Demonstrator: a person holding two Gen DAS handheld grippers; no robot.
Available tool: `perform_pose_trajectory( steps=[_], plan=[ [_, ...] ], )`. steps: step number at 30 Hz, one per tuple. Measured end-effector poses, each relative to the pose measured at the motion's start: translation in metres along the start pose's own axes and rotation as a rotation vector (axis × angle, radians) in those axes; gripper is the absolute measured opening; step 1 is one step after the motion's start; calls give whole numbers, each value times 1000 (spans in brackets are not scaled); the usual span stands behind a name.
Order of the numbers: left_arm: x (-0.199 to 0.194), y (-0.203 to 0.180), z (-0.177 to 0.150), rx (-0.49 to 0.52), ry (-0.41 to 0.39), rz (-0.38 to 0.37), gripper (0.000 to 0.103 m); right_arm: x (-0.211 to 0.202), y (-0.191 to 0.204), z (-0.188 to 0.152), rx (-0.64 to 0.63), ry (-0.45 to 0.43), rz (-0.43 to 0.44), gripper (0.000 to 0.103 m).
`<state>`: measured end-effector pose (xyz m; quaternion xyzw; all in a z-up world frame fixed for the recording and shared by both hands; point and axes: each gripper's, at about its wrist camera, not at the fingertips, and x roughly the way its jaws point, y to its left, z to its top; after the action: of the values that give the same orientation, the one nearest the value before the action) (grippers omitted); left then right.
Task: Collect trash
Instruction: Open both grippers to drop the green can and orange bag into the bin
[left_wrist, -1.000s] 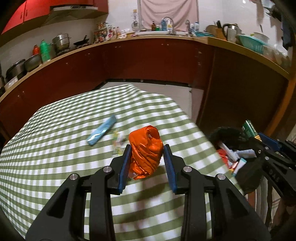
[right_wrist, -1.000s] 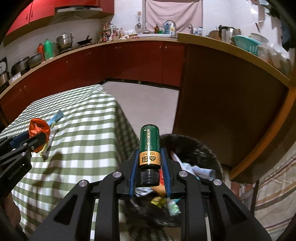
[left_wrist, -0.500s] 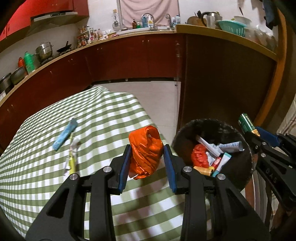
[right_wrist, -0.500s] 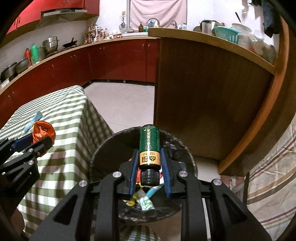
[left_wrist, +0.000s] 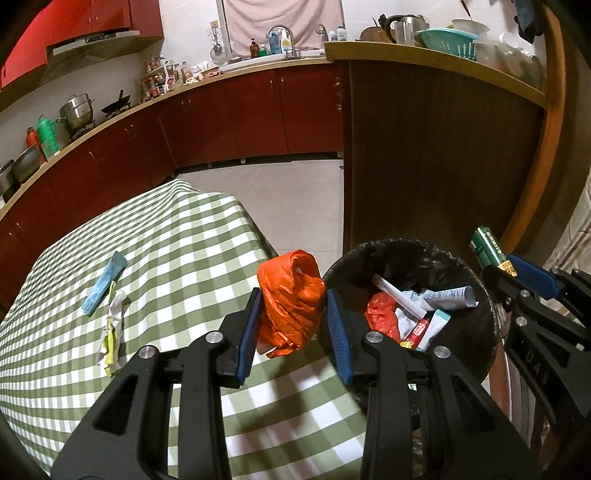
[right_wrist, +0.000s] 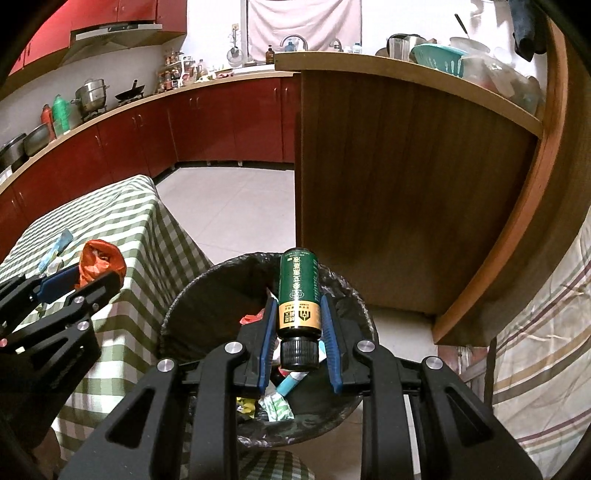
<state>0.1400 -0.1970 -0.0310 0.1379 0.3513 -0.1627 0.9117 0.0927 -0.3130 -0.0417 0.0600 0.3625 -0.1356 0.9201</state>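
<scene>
My left gripper (left_wrist: 293, 301) is shut on a crumpled orange plastic bag (left_wrist: 290, 301), held above the table's right edge, just left of the black-lined trash bin (left_wrist: 476, 332). My right gripper (right_wrist: 298, 315) is shut on a green bottle (right_wrist: 298, 295) with a gold label and black cap, held over the bin (right_wrist: 177, 310). The bin holds several wrappers and tubes. The right gripper with the bottle (left_wrist: 489, 247) shows at the right of the left wrist view; the left gripper with the bag (right_wrist: 98, 262) shows at the left of the right wrist view.
A green checked tablecloth covers the table (left_wrist: 166, 258). On it lie a blue wrapper (left_wrist: 105, 282) and a crumpled yellow-white wrapper (left_wrist: 110, 328). A wooden counter panel (right_wrist: 406, 184) stands behind the bin. Red cabinets line the far wall.
Both grippers have moved right, toward the bin. The right gripper with the bottle now hangs over the bin; the orange bag has reached the table's right edge.
</scene>
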Motion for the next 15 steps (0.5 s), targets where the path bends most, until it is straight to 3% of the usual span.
perform_pose_trajectory(
  steps=[11,15],
  plan=[
    [13,-9,5,11,26,-5,35,9,-5,0,10,14,-3,25],
    [17,-10,7,4,29,0,41,14,-8,0,19,19,4,25]
  ],
)
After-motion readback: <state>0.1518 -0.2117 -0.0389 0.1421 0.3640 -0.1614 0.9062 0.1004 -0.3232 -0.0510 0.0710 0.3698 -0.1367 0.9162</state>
